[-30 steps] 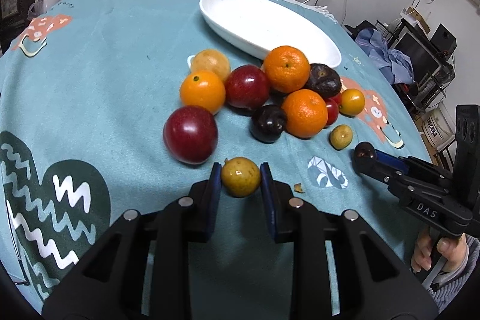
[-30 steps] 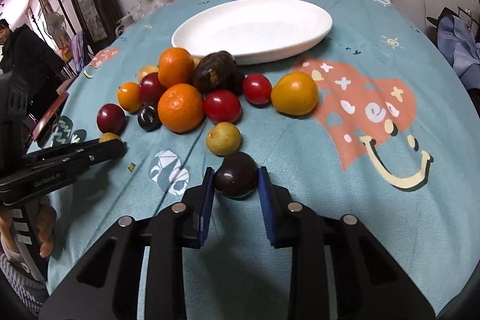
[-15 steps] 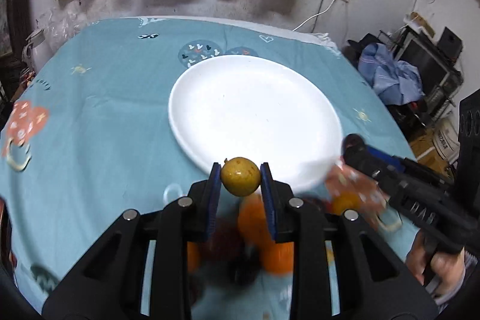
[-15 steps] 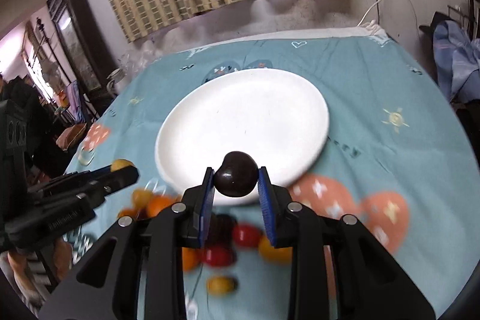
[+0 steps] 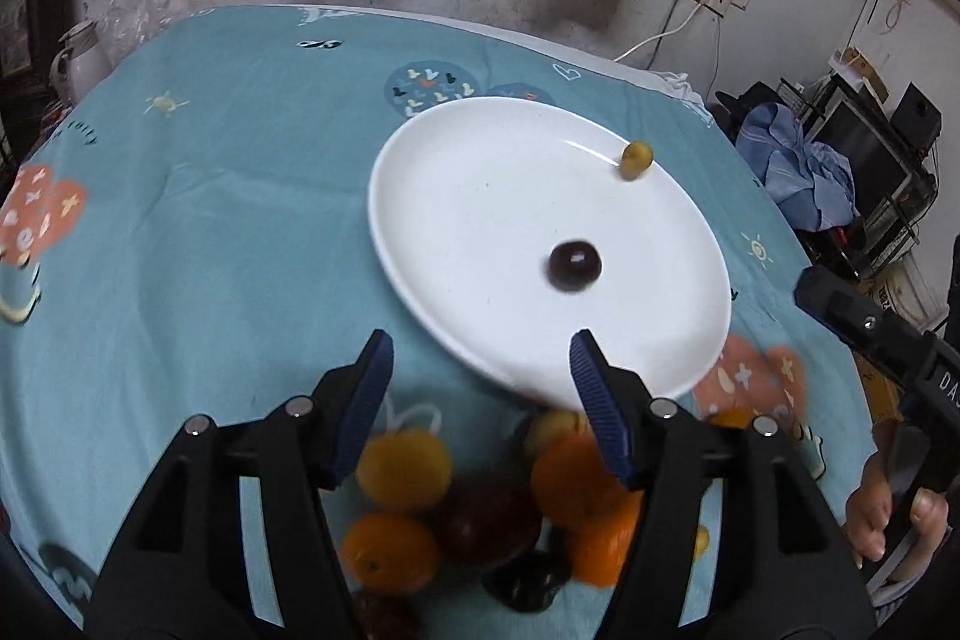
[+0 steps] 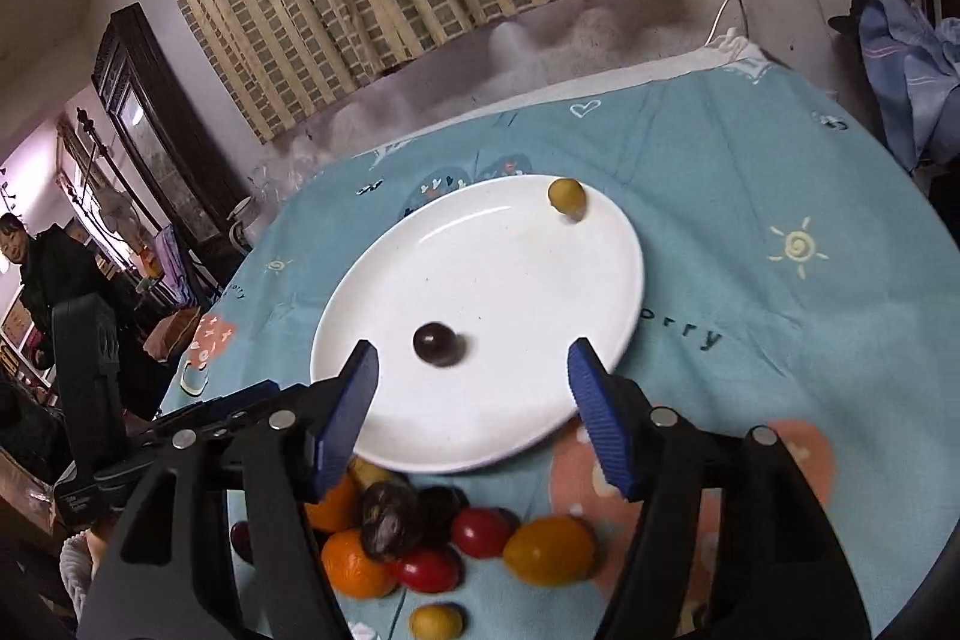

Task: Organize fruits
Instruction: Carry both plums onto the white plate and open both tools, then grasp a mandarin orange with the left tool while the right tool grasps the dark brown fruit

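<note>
A white plate [image 5: 480, 196] [image 6: 516, 400] lies on the teal tablecloth. On it sit a small yellow-green fruit [image 5: 636, 158] [image 6: 567, 196] near the far rim and a dark round fruit [image 5: 573, 265] [image 6: 437, 342] nearer the middle. My left gripper [image 5: 480, 376] is open and empty above the plate's near rim. My right gripper [image 6: 471, 388] is open and empty above the plate's near side. A pile of oranges, red and dark fruits [image 5: 480, 508] [image 6: 444, 538] lies below both grippers, in front of the plate.
The right gripper's body [image 5: 882, 346] shows at the right edge of the left wrist view; the left gripper's body [image 6: 180, 430] shows at the left of the right wrist view. A curtained wall is behind the table. A person [image 6: 36, 268] stands at far left.
Both grippers opened and let go of their fruits. The yellow-green fruit and the dark fruit now lie on the plate, both slightly blurred.
</note>
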The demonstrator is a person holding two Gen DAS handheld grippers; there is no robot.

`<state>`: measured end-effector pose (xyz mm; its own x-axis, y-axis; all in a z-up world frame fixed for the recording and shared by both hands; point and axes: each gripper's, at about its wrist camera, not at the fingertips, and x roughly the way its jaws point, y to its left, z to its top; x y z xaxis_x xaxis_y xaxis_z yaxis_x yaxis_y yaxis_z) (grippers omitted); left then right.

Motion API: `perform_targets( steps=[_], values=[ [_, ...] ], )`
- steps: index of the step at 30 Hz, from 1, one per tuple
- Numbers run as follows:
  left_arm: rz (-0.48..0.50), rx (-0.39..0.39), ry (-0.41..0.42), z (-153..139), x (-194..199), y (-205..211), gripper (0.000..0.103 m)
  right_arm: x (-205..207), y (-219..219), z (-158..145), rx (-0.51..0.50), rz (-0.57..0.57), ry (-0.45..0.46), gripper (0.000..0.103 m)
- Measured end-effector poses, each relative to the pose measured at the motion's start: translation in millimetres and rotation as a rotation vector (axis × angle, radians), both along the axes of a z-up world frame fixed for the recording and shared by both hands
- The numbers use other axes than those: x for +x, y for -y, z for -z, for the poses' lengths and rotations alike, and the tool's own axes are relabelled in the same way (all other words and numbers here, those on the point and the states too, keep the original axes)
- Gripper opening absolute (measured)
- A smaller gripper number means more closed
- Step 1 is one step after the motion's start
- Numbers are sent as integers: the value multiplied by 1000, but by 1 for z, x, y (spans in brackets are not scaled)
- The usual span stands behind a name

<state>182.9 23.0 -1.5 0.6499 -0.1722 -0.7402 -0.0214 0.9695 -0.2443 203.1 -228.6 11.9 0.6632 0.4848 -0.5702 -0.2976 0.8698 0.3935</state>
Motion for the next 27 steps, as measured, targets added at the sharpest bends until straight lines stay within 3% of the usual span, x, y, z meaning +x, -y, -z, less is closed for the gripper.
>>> perform_targets(
  steps=[2, 7, 21, 24, 26, 27],
  values=[
    [-7, 1, 21, 3, -24, 1, 70, -22, 3, -3, -15, 14, 28, 67],
    [28, 13, 34, 10, -50, 18, 70, -56, -2, 10, -72, -2, 60, 68],
    [91, 150, 24, 26, -36, 54, 70, -49, 3, 20, -82, 21, 20, 68],
    [102, 129, 33, 25, -34, 51, 64, -49, 3, 21, -91, 16, 16, 68],
    [122, 115, 50, 22, -36, 52, 46, -48, 0, 23, -99, 11, 14, 68],
    [133, 101, 54, 20, -38, 52, 44, -48, -1, 24, -100, 5, 13, 68]
  ],
)
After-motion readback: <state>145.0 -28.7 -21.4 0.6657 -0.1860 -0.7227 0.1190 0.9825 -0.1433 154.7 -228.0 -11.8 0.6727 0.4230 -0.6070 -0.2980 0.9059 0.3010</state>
